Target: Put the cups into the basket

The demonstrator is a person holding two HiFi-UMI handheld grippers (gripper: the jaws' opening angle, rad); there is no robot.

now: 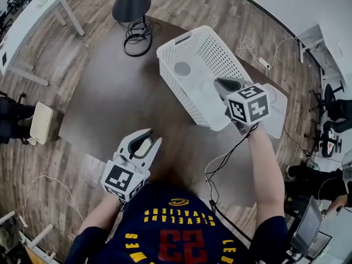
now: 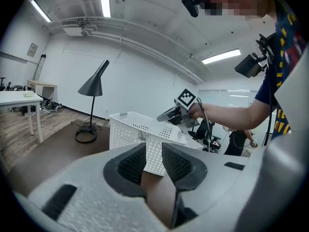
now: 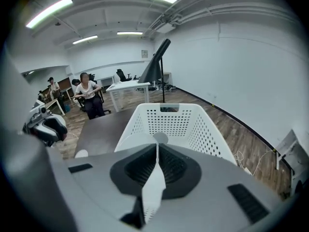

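Note:
A white perforated basket (image 1: 165, 54) (image 2: 130, 124) (image 3: 169, 105) stands on the dark brown table (image 1: 110, 92). A round pale cup (image 1: 182, 69) (image 3: 160, 138) lies on the basket's floor. My right gripper (image 1: 228, 84) (image 3: 157, 166) hangs over the basket's near end, tilted down, shut on the thin wall of a white cup (image 3: 128, 146). My left gripper (image 1: 149, 139) (image 2: 153, 161) is low over the table's near side, pointing at the basket. Its jaws stand a little apart, and only table and basket show through the gap.
A black floor lamp (image 1: 132, 4) (image 2: 94, 81) stands beyond the table's far edge. A cable (image 1: 220, 164) runs across the table's near right. A white table (image 1: 33, 21) is far left. A small white thing (image 3: 81, 153) lies on the table. A person (image 3: 89, 95) sits in the background.

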